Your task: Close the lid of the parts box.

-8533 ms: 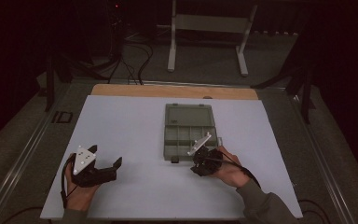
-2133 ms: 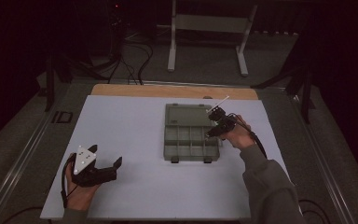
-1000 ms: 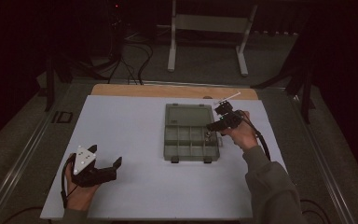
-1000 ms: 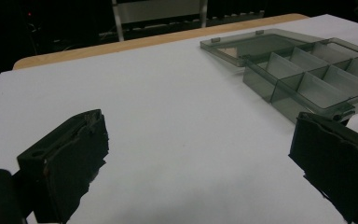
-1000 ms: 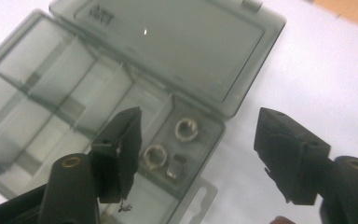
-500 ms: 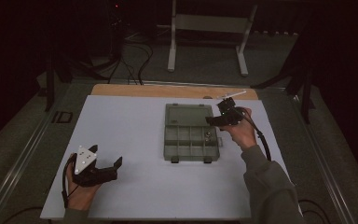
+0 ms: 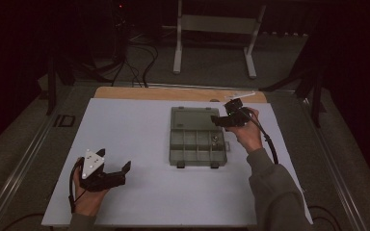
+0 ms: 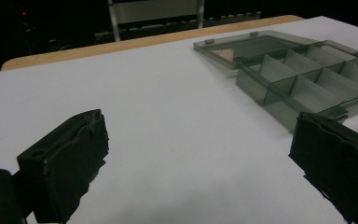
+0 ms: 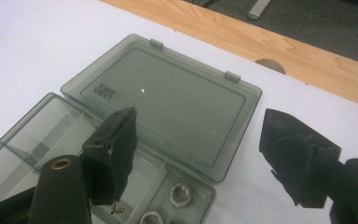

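Apparently dark room, white table [image 7: 139,130]

Small embossed lettering on the box lid [image 9: 168,100] is unreadable.

The high view looks forward and down from above the person's near side, taking in the whole white desk [image 7: 139,144] and the dark floor beyond. The left gripper view sits low and close over the desk's near left part, facing right and far toward the compartment box [image 8: 303,74]. The right gripper view hangs close above the box's far right corner, looking down and leftward onto its open lid [image 9: 168,105]. All three views share the box and the desk's wooden far edge [image 7: 173,93].
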`<action>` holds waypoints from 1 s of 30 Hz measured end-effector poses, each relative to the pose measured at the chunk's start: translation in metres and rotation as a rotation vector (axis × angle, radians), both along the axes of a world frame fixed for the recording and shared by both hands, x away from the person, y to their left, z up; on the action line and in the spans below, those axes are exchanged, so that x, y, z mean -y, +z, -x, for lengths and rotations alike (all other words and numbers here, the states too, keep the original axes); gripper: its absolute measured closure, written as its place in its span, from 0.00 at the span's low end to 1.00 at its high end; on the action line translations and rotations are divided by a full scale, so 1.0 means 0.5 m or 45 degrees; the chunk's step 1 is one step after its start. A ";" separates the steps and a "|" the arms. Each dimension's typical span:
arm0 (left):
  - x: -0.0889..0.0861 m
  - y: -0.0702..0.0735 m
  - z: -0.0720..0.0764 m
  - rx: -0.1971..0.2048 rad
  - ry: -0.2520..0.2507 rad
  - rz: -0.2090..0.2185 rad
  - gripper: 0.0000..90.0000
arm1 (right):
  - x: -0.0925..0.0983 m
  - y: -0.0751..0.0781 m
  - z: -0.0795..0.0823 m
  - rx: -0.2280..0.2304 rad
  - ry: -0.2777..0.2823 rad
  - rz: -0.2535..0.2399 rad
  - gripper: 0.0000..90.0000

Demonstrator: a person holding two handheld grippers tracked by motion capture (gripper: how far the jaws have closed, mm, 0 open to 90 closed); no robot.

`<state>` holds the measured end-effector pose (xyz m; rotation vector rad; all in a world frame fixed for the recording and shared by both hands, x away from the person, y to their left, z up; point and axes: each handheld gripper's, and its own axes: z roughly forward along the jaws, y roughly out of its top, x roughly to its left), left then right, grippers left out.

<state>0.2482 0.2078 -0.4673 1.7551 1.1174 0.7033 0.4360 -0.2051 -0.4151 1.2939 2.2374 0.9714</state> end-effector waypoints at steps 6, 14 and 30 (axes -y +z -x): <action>0.033 0.007 -0.017 0.002 -0.029 0.026 0.05 | 0.000 -0.010 -0.012 0.010 -0.015 -0.022 0.31; 0.095 0.010 -0.041 -0.019 -0.097 0.025 0.05 | -0.009 -0.038 -0.038 -0.003 -0.039 -0.052 0.31; 0.251 -0.051 -0.126 -0.230 -0.164 0.020 0.23 | 0.006 -0.136 -0.091 -0.214 -0.161 -0.088 0.31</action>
